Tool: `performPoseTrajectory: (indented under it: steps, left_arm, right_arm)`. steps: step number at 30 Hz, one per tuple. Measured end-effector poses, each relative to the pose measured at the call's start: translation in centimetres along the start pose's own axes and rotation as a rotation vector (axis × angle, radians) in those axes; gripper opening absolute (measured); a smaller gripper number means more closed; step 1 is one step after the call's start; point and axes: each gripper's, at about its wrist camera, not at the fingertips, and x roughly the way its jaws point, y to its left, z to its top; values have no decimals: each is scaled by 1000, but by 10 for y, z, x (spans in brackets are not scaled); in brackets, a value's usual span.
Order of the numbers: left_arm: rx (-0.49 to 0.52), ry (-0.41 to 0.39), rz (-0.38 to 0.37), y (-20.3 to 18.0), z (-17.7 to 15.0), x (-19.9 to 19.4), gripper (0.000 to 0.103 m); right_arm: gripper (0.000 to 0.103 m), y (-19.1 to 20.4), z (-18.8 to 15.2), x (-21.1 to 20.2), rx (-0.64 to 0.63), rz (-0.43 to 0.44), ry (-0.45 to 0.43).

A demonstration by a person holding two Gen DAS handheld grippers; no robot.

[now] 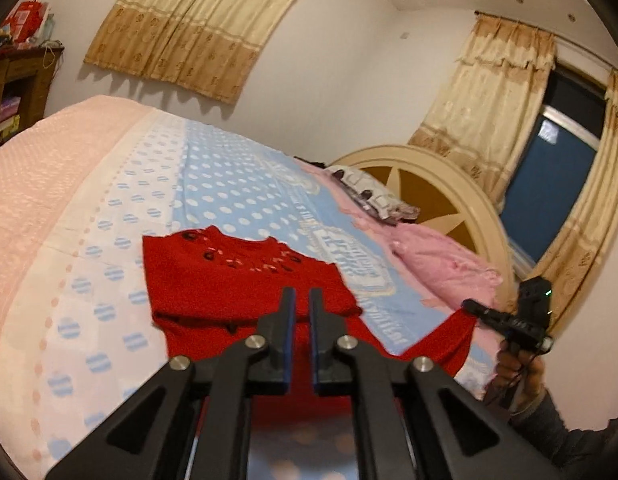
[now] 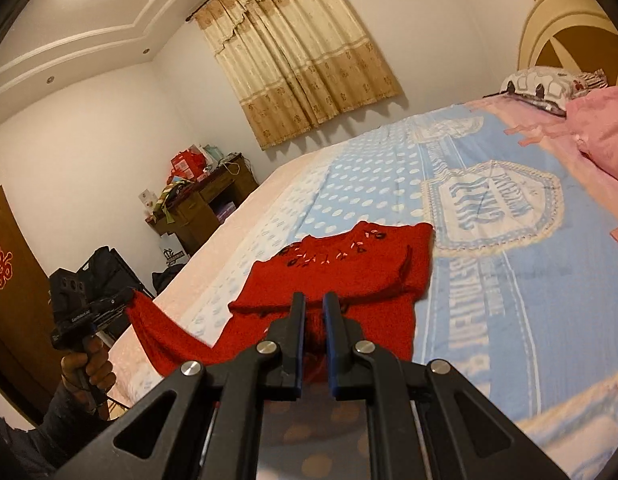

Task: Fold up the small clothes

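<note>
We've got the red sweater point(image 1: 229, 292) on the bed point(image 1: 89, 208), sleeves already folded in; left tool point(image 1: 302, 300) & right tool point(image 2: 314, 306) each clamped on a hem corner, lifted off the bed; hem-to-collar fold not yet done.

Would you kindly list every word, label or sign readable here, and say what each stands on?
None reads with certainty.
Crest lettering on the blue bedsheet: upside down, blurred.
White print on the left gripper body: too small.
Red emblem on the brown door: decorative, unreadable.
Red gift bag print: too small.
</note>
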Motion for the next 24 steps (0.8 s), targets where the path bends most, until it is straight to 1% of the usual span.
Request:
performPoseTrajectory:
  steps: [2, 4, 5, 6, 7, 8, 9, 10, 11, 13, 15, 17, 19, 20, 22, 24]
  left_arm:
    - [-4, 13, 0, 6, 3, 11, 4]
    - [-6, 53, 13, 11, 1, 22, 4]
    - [12, 70, 15, 9, -2, 23, 4]
    - [53, 98, 38, 7, -8, 26, 5]
    - [93, 129, 60, 4, -16, 27, 11]
    - [124, 167, 72, 3, -23, 30, 18]
    - [161, 217, 85, 2, -35, 32, 39]
    - [187, 245, 105, 3, -46, 33, 65]
    - [214, 258, 122, 3, -55, 33, 71]
    - [266, 298, 131, 4, -71, 31, 72]
    - [311, 323, 154, 3, -78, 27, 72]
    - [359, 332, 171, 1, -83, 25, 73]
    - [391, 356, 193, -2, -84, 29, 73]
    - [398, 355, 188, -4, -83, 31, 73]
    - [397, 367, 192, -7, -80, 40, 73]
    - [383, 378, 204, -6, -77, 51, 73]
  right_arm:
    - [8, -1, 9, 11, -5, -1, 7]
    - [3, 1, 15, 20, -19, -9, 11]
    - [1, 1, 18, 24, -25, -14, 15]
    - [1, 0, 19, 27, -26, -16, 16]
    - [1, -1, 19, 29, -22, -14, 19]
    - [1, -3, 19, 31, -20, -14, 26]
    - [1, -5, 18, 34, -22, -14, 36]
    - [1, -7, 16, 37, -31, -7, 52]
    - [1, -9, 13, 38, -38, 2, 62]
    - [2, -18, 6, 44, -31, 3, 92]
    - [2, -27, -3, 47, -32, -7, 112]
    - [2, -30, -11, 48, -62, -52, 141]
    - [2, -30, -22, 49, -105, -73, 199]
    - [2, -28, -28, 49, -132, -83, 226]
    - [2, -24, -44, 50, -183, -77, 283]
    - [2, -21, -57, 47, -213, -71, 294]
